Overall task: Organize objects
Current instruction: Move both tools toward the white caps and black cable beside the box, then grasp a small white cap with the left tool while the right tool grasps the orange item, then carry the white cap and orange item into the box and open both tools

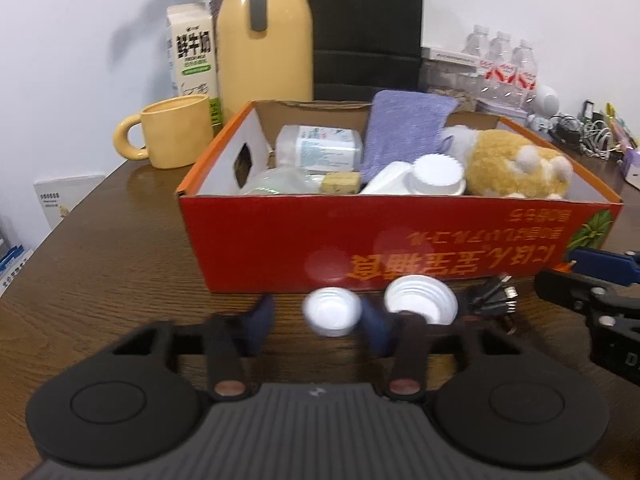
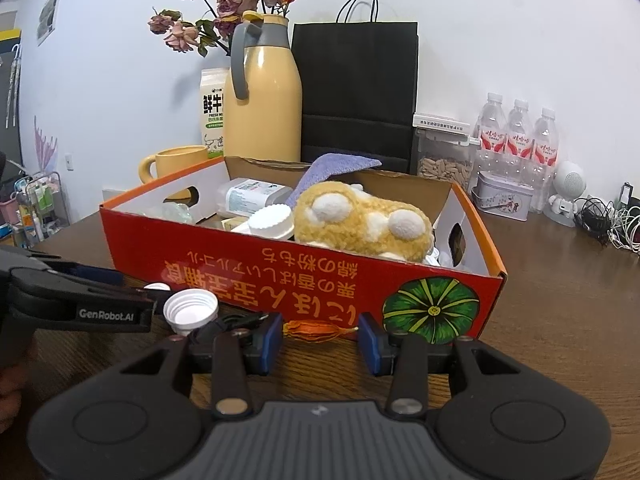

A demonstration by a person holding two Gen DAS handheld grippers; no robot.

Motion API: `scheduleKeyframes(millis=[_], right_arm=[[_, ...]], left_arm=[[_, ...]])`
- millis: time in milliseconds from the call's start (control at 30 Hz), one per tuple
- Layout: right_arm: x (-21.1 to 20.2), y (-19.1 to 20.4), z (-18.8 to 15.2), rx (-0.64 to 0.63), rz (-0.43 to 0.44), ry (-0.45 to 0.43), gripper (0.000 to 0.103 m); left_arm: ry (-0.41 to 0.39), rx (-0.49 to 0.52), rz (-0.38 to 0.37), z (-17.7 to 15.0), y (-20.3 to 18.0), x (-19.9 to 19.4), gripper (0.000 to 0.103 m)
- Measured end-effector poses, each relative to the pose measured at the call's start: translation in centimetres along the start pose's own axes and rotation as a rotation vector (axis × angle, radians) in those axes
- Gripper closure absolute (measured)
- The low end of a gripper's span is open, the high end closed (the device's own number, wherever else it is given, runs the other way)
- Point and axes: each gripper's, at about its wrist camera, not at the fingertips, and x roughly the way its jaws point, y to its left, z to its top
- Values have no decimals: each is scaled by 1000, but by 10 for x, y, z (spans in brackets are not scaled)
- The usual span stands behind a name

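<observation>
Left tongs (image 1: 318,320) stand narrowed around a small white cap (image 1: 332,311) low in the left wrist view; one pad seems at its right side, the other short of its left, so whether they truly pinch it cannot be told through the blur. Right tongs (image 2: 319,338) stand partly open and empty, with an orange tassel (image 2: 318,327) lying on the desk (image 2: 560,280) between their tips. Just right of the small cap sits a larger white cap (image 1: 420,304), and past it a black cable plug (image 1: 490,300), all at the foot of the red box (image 1: 400,240) in mid frame. If the tongs close off-centre, the light cap could squirt out, roll, or knock its neighbour; the box wall close behind leaves little room to lift. Counted: two loose caps, one tassel, one plug, one box; inside it one plush toy (image 1: 516,164), one purple cloth (image 1: 404,128), one white lidded jar (image 1: 436,176) and one clear bottle (image 1: 320,148); behind, one mug (image 1: 172,132), one flask (image 1: 264,36), one milk carton (image 1: 194,56), three water bottles (image 1: 502,64).
</observation>
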Motion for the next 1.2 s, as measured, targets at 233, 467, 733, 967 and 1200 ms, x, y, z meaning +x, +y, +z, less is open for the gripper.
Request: scheduleKeyframes(millis=[233, 467, 733, 967, 1200], right_arm=[[-3, 2, -1, -16, -5, -20, 63], [-10, 2, -2, -18, 2, -50, 63], [-30, 0, 8, 0, 12, -157, 63], [-31, -4, 41, 24, 7, -237, 63], [-19, -11, 72, 31, -20, -287, 63]], left_arm=[[-28, -29, -16, -1, 1, -6, 73], [-102, -49, -20, -1, 1, -23, 73], [-220, -30, -54, 16, -4, -49, 73], [-286, -22, -64, 45, -10, -54, 73], [-325, -20, -71, 70, -16, -46, 73]])
